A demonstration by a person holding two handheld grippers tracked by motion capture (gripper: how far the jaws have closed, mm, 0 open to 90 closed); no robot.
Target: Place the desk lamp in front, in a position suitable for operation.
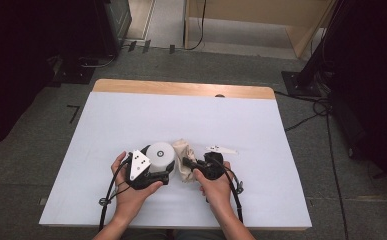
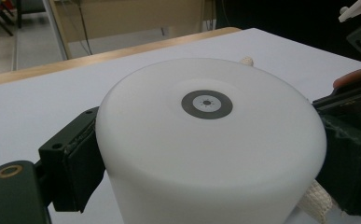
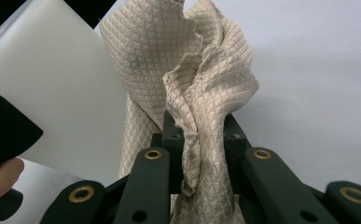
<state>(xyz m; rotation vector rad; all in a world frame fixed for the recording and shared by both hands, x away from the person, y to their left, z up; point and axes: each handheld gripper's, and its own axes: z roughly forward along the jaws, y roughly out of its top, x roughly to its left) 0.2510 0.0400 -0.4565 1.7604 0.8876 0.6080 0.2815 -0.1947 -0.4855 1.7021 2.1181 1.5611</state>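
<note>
High view: the left gripper (image 1: 156, 175) is clamping the white cylinder (image 1: 161, 154), which is standing on the surface (image 1: 131, 120) near its front edge. The right gripper (image 1: 193, 167) is holding the beige cloth (image 1: 185, 160) just right of the cylinder, touching its side.

Left gripper view: the jaws are spread wide and pressing on both flanks of the cylinder (image 2: 206, 154), low on its wall. Risk: the wall is looking smooth, so sideways rubbing from the cloth could be twisting the cylinder out of the pads or tipping it.

Right gripper view: the jaws are nearly closed, pinching a bunched fold of the cloth (image 3: 201, 93), with the cylinder (image 3: 52, 93) at left. Risk: only a narrow fold is being gripped, so the cloth could be slipping free under drag.
</note>
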